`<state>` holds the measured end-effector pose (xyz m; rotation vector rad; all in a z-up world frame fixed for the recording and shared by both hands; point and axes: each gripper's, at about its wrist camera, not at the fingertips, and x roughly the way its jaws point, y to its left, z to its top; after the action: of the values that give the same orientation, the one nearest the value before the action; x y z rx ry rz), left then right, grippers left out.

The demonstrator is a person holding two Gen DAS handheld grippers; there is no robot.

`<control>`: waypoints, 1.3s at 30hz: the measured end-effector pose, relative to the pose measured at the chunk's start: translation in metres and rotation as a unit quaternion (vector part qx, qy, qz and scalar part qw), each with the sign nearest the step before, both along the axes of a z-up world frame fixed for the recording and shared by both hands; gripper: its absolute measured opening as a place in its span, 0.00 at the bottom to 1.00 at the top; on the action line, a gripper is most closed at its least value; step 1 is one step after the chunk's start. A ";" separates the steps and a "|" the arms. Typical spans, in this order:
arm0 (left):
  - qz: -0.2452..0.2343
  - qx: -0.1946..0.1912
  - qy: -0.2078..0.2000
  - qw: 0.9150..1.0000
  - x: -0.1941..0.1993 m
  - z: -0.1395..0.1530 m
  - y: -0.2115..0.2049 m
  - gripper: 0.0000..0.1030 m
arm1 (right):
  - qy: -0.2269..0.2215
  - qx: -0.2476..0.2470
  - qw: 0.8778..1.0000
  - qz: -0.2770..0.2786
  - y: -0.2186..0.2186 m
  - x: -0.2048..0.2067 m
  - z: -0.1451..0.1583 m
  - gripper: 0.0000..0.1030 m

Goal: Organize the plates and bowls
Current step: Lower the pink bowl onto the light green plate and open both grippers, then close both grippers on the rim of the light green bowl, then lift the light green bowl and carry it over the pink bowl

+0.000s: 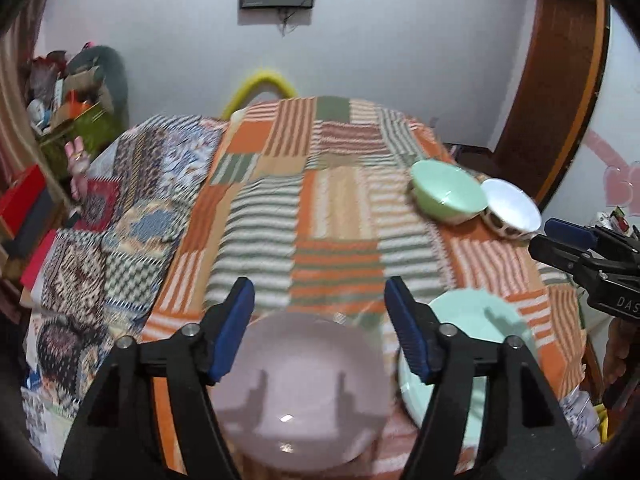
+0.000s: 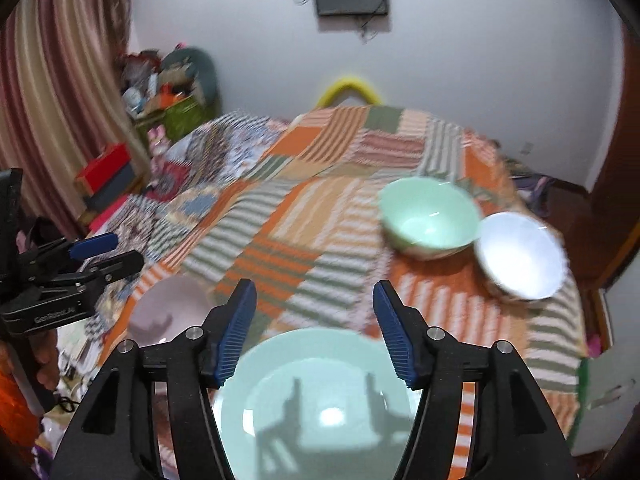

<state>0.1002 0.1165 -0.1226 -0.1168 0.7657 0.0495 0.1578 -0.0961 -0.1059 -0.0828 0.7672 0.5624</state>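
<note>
A: Looking at the pink plate (image 1: 304, 392), I see the left gripper (image 1: 320, 328) above it, jaws apart, nothing between them.

B: Same for the right gripper (image 2: 316, 328): spread and empty over the mint plate (image 2: 316, 408), which lies just beside the pink plate on the striped blanket (image 2: 304, 216).

A: Both plates look set down, so I judge the bowls come next. The green bowl (image 2: 430, 220) and the white bowl (image 2: 520, 256) sit touching, well beyond the mint plate.

B: Take the green bowl by its rim on the side away from the white one, so neither gets knocked.

A: The white bowl lies close to the blanket's far-side edge; nudging it outward risks a fall. Between the plates and bowls the blanket is bare, good room to travel.
</note>
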 end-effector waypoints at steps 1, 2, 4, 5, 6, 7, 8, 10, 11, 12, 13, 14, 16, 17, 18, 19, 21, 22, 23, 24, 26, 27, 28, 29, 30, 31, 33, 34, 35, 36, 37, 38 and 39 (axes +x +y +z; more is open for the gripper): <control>-0.006 -0.002 0.000 1.000 0.009 0.004 -0.008 0.69 | -0.003 0.002 1.000 -0.008 -0.008 0.004 0.003 0.56; -0.009 -0.003 0.000 1.000 0.015 0.006 -0.013 0.70 | -0.007 0.004 1.000 -0.018 -0.018 0.010 0.005 0.56; -0.016 -0.001 0.000 1.000 0.032 0.011 -0.027 0.73 | -0.013 0.005 0.999 -0.031 -0.032 0.015 0.009 0.57; -0.019 -0.002 0.001 1.000 0.039 0.013 -0.032 0.74 | -0.017 0.006 0.999 -0.039 -0.039 0.020 0.011 0.59; -0.023 -0.004 0.003 1.000 0.046 0.014 -0.037 0.76 | -0.021 0.007 0.999 -0.047 -0.047 0.023 0.013 0.62; -0.026 -0.008 0.006 1.000 0.057 0.015 -0.043 0.77 | -0.026 0.008 0.998 -0.054 -0.054 0.028 0.015 0.63; -0.028 -0.010 0.009 1.000 0.065 0.015 -0.047 0.77 | -0.030 0.008 0.998 -0.061 -0.061 0.031 0.016 0.64; -0.032 -0.009 0.014 0.999 0.081 0.014 -0.055 0.77 | -0.036 0.009 0.997 -0.070 -0.072 0.037 0.017 0.66; -0.034 -0.006 0.018 0.999 0.092 0.013 -0.061 0.77 | -0.038 0.009 0.996 -0.075 -0.076 0.042 0.017 0.66; -0.037 -0.003 0.023 0.999 0.103 0.010 -0.067 0.77 | -0.040 0.010 0.996 -0.080 -0.081 0.048 0.017 0.67; -0.040 -0.001 0.027 0.999 0.110 0.008 -0.071 0.77 | -0.041 0.010 0.996 -0.084 -0.085 0.052 0.016 0.67; -0.044 0.003 0.033 0.998 0.123 0.004 -0.078 0.77 | -0.041 0.011 0.995 -0.088 -0.088 0.058 0.015 0.67; -0.048 0.009 0.041 0.998 0.140 -0.002 -0.086 0.77 | -0.038 0.011 0.995 -0.096 -0.094 0.069 0.011 0.67; -0.052 0.009 0.047 0.998 0.152 -0.006 -0.091 0.77 | -0.036 0.012 0.994 -0.100 -0.096 0.075 0.008 0.67; -0.055 0.006 0.052 0.997 0.160 -0.010 -0.094 0.77 | -0.034 0.014 0.994 -0.103 -0.100 0.081 0.006 0.67; -0.059 0.003 0.057 0.997 0.169 -0.014 -0.097 0.77 | -0.030 0.016 0.994 -0.105 -0.102 0.087 0.003 0.67; -0.061 0.000 0.067 0.996 0.190 -0.025 -0.102 0.77 | -0.023 0.018 0.994 -0.108 -0.105 0.096 -0.005 0.67; -0.063 0.000 0.071 0.995 0.201 -0.031 -0.106 0.77 | -0.019 0.018 0.994 -0.109 -0.107 0.100 -0.009 0.67; -0.064 0.001 0.076 0.995 0.211 -0.037 -0.109 0.77 | -0.016 0.016 0.994 -0.110 -0.108 0.105 -0.013 0.67; -0.066 0.002 0.080 0.995 0.218 -0.042 -0.113 0.77 | -0.012 0.013 0.994 -0.111 -0.108 0.109 -0.017 0.67; -0.071 0.011 0.091 0.993 0.238 -0.056 -0.121 0.76 | -0.004 0.008 0.994 -0.112 -0.109 0.118 -0.026 0.67; -0.073 0.016 0.095 0.993 0.246 -0.062 -0.124 0.74 | -0.001 0.005 0.994 -0.111 -0.110 0.121 -0.029 0.67; -0.073 0.023 0.103 0.992 0.256 -0.072 -0.128 0.69 | 0.001 0.003 0.994 -0.112 -0.109 0.124 -0.032 0.67; -0.074 0.026 0.109 0.991 0.262 -0.077 -0.130 0.67 | 0.004 0.002 0.994 -0.112 -0.109 0.127 -0.035 0.67; -0.075 0.028 0.113 0.990 0.267 -0.082 -0.131 0.62 | 0.007 0.002 0.994 -0.111 -0.110 0.130 -0.038 0.67; -0.077 0.029 0.117 0.990 0.273 -0.089 -0.132 0.56 | 0.010 0.003 0.994 -0.112 -0.111 0.132 -0.041 0.67; -0.080 0.031 0.127 0.988 0.283 -0.099 -0.133 0.44 | 0.017 0.005 0.994 -0.112 -0.112 0.136 -0.045 0.67; -0.083 0.029 0.131 0.988 0.287 -0.104 -0.134 0.36 | 0.021 0.007 0.993 -0.112 -0.112 0.138 -0.047 0.67; -0.088 0.023 0.134 0.987 0.290 -0.107 -0.134 0.33 | 0.024 0.008 0.993 -0.112 -0.113 0.141 -0.049 0.67; -0.093 0.019 0.134 0.986 0.292 -0.109 -0.134 0.28 | 0.027 0.009 0.993 -0.112 -0.114 0.142 -0.051 0.67; -0.098 0.017 0.132 0.986 0.292 -0.110 -0.134 0.23 | 0.029 0.009 0.993 -0.112 -0.114 0.143 -0.052 0.67; -0.104 0.016 0.130 0.986 0.291 -0.110 -0.134 0.20 | 0.031 0.010 0.993 -0.111 -0.113 0.144 -0.054 0.67; -0.107 0.020 0.128 0.986 0.289 -0.110 -0.135 0.20 | 0.032 0.010 0.993 -0.109 -0.113 0.144 -0.054 0.67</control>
<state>0.3895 -0.0186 -0.2325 0.0106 1.0296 -0.1271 0.3022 -0.2089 -0.1600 0.0380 0.8217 0.3656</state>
